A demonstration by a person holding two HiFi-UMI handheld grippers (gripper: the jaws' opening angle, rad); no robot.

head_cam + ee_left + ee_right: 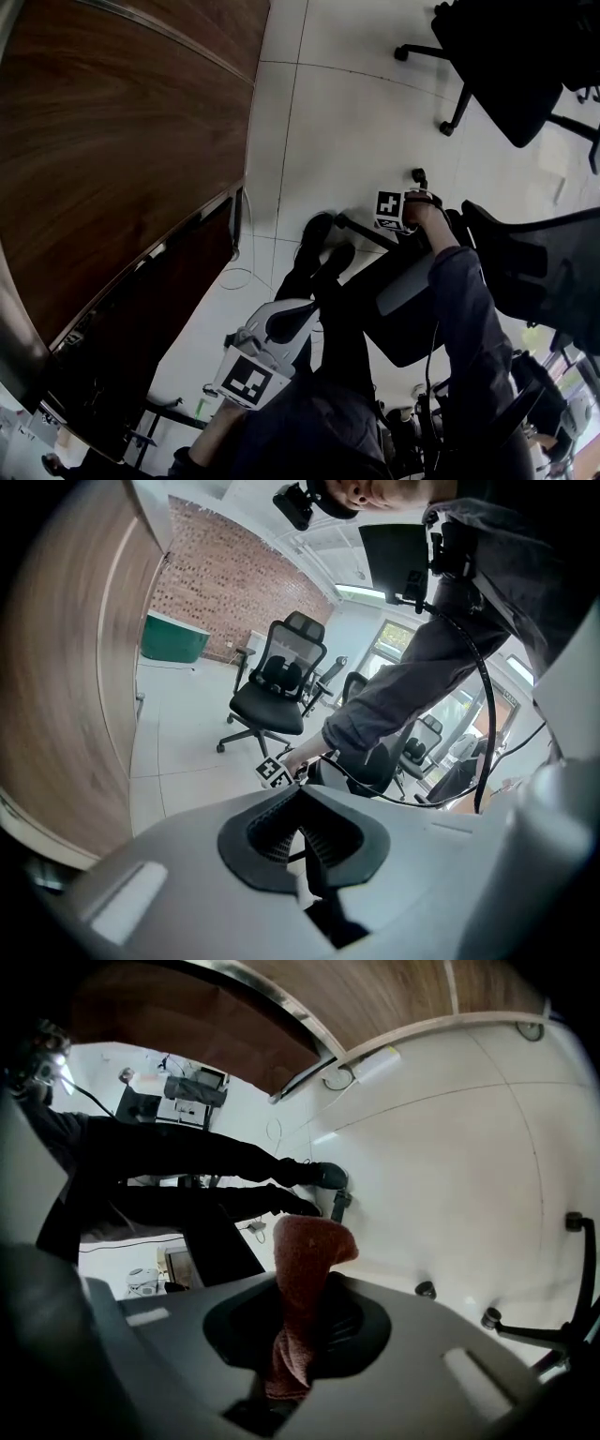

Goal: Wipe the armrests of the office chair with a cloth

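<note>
A reddish-brown cloth is pinched between the jaws of my right gripper, its free end standing up above them. In the head view the right gripper is held out over the floor at the far end of a light grey armrest of a black office chair; the cloth is hidden there. My left gripper is shut with nothing in it. It sits low by my lap in the head view, marker cube toward me.
A wooden desk fills the left side, with a dark panel below it. A second black office chair stands at the top right on the pale tiled floor. My legs and shoes stretch out between desk and chair.
</note>
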